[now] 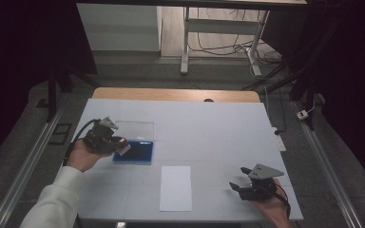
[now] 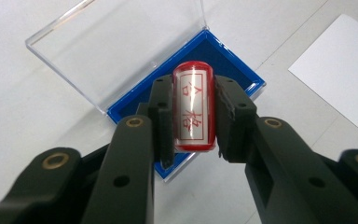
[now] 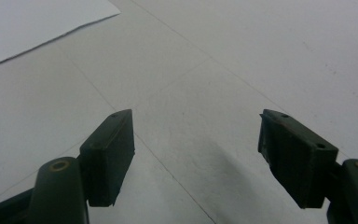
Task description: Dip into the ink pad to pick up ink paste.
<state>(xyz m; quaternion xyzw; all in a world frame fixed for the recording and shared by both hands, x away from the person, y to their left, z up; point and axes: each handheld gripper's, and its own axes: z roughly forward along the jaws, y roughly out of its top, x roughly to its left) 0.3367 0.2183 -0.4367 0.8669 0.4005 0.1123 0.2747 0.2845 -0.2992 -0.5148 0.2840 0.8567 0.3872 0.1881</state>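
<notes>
At the left side of the table [image 1: 209, 123], over the near edge of the open ink pad [image 1: 134, 153]: left gripper [image 1: 120, 144] hovering, jaws pointing right and slightly down, forearm in a white sleeve [image 1: 57, 202] coming up from the bottom-left corner, hand [image 1: 81, 156] wrapped under the gripper body. Jaws clamping a red-rimmed stamp [image 2: 193, 107] between the two pads, stamp face with red characters turning toward the camera in the left gripper view. Below the stamp, lying flat: blue pad [image 2: 214, 60] in its case, clear lid [image 2: 116, 46] folded back onto the table beyond it. Stamp looking clear of the pad surface, though contact not fully checkable.

At the near right of the table: right gripper [image 1: 240, 179] resting low, jaws pointing left toward the white sheet of paper [image 1: 176, 188], hand [image 1: 273, 209] entering from the bottom edge. Jaws [image 3: 196, 154] standing apart, nothing between them, bare tabletop showing through the gap. Paper lying near centre-front, well apart from the ink pad, corner showing at upper left in the right gripper view [image 3: 37, 23].
</notes>
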